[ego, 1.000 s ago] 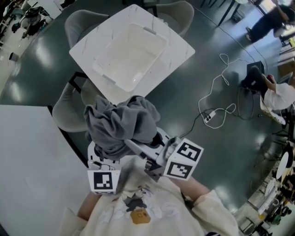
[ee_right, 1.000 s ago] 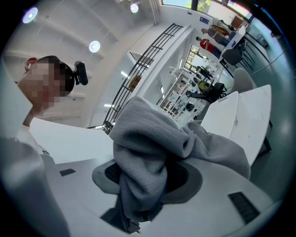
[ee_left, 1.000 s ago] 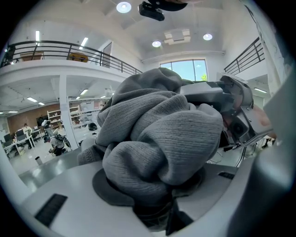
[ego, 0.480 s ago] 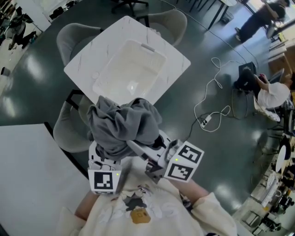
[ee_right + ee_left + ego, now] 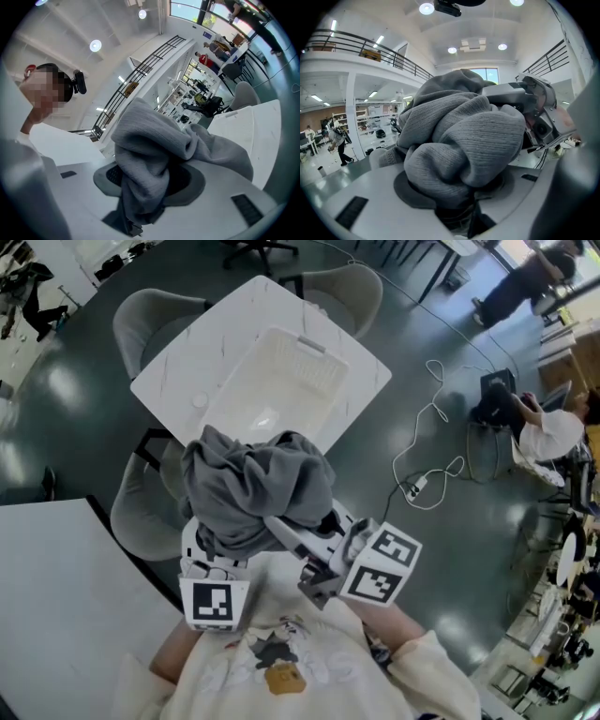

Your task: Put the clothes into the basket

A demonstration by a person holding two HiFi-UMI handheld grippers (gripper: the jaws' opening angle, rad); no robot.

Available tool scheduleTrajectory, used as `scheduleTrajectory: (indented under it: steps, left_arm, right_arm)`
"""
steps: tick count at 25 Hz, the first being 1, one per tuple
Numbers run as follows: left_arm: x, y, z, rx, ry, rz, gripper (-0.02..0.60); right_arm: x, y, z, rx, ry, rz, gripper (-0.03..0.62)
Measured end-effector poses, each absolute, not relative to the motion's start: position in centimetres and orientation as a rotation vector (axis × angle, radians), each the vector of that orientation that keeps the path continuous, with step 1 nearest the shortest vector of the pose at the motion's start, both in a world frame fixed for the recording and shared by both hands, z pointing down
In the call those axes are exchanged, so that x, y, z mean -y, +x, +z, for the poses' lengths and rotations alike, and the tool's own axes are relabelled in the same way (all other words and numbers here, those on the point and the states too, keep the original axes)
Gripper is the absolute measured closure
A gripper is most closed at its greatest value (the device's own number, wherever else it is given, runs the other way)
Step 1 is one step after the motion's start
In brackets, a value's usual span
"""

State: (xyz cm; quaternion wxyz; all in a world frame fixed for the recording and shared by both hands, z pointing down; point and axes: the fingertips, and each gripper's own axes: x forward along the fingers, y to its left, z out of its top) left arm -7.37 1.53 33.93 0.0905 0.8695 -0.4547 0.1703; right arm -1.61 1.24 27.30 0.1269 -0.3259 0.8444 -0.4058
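Lighting bright and even, from round ceiling lamps (image 5: 426,8) overhead. Glossy floor (image 5: 66,390) carries pale glare patches. Both gripper views bow strongly, corners dark. Grey garment (image 5: 464,136) sharp; backgrounds soft.

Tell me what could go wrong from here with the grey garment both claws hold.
1. The grey garment is bunched in the left claw and right claw; a loose fold may slip out.
2. It appears short of the white basket, so releasing now would likely drop it on the chair or floor.
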Motion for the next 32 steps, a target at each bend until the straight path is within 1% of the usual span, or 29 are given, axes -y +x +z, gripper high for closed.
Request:
scheduleTrajectory:
  steps: [12, 22, 32]
  left_arm:
    - [2.2, -7.2, 34.2, 1.373, 2.585, 0.489, 0.403]
    - [7.3, -5.8, 36.4, 1.351, 2.527, 0.501, 0.403]
    - [11.9, -3.9, 39.2, 1.328, 2.463, 0.589, 0.403]
  right_arm:
    - [2.5, -1.5, 27.4, -2.475, -0.943, -1.17, 0.407]
    - [8.2, -0.2, 29.4, -2.482, -0.934, -1.237, 0.407]
    - [13.6, 1.9, 32.5, -2.449, -0.926, -1.367, 0.407]
